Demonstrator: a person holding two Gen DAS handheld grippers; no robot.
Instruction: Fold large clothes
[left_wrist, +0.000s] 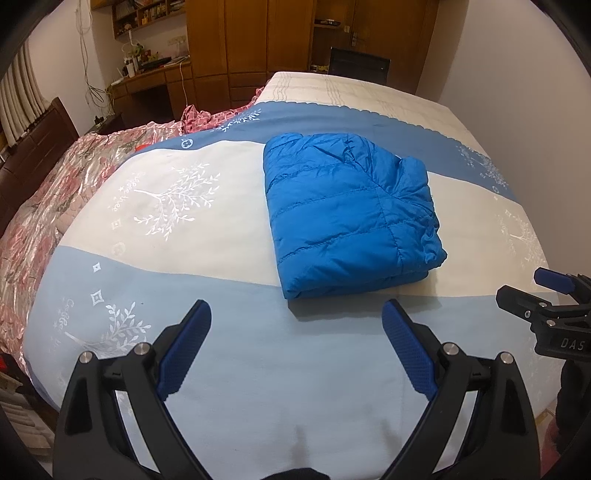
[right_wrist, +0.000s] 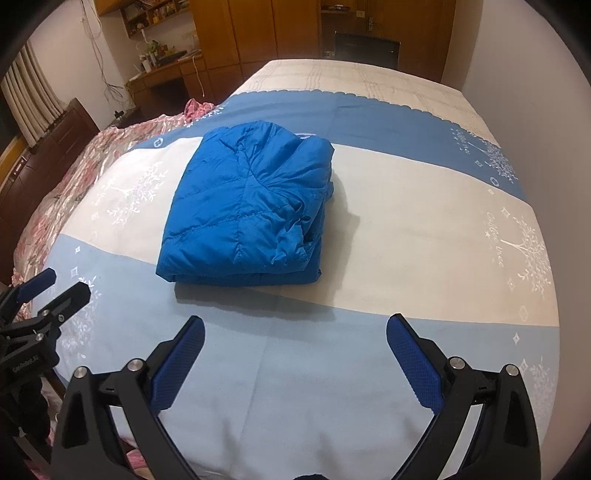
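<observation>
A blue quilted jacket (left_wrist: 347, 214) lies folded into a compact rectangle on the bed, seen again in the right wrist view as the jacket (right_wrist: 247, 210). My left gripper (left_wrist: 295, 314) hangs open above the light blue stripe of the cover, a short way in front of the jacket's near edge, holding nothing. My right gripper (right_wrist: 295, 328) is open too, empty, in front of and slightly right of the jacket. Each gripper shows at the edge of the other's view: the right gripper (left_wrist: 524, 288) and the left gripper (right_wrist: 62, 286).
The bed cover (left_wrist: 207, 369) has blue, white and light blue bands with tree prints. A pink floral quilt (left_wrist: 48, 206) is bunched along the left side by the dark headboard (left_wrist: 37, 140). A wall (right_wrist: 546, 110) borders the right side. Wooden wardrobes (left_wrist: 258, 40) and a desk (left_wrist: 155, 79) stand beyond.
</observation>
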